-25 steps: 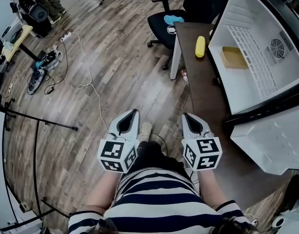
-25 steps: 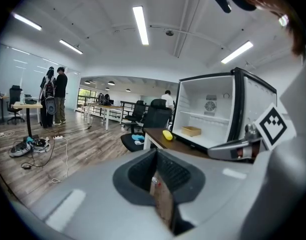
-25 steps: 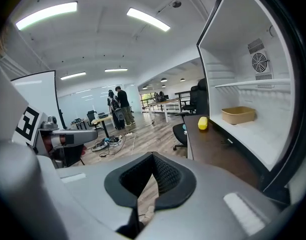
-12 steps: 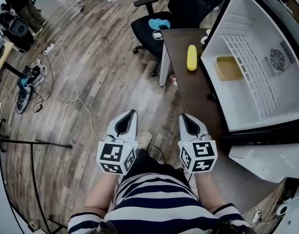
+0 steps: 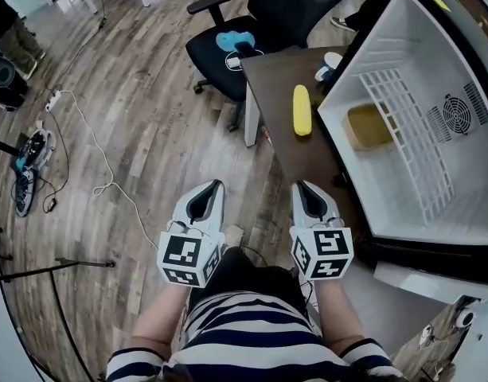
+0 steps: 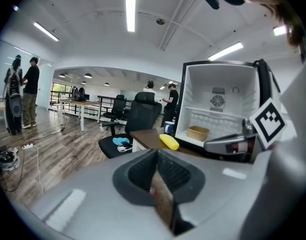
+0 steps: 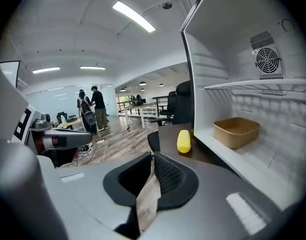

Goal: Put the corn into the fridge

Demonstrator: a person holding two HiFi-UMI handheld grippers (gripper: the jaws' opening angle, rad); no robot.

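1. Both claws are empty. My left gripper and right gripper, low centre in the head view, have their jaws together at the tips with nothing between them.
2. The corn lies on the brown desk, upper middle of the frame, just beside the open fridge and well apart from both claws.
3. If I arrive with the jaws closed, I would only nudge the corn. It looks round, so it may roll off the desk edge.
4. The corn sits close to the fridge rim, so my right claw could clip it.
5. A shallow pinch could let the smooth cob slip.
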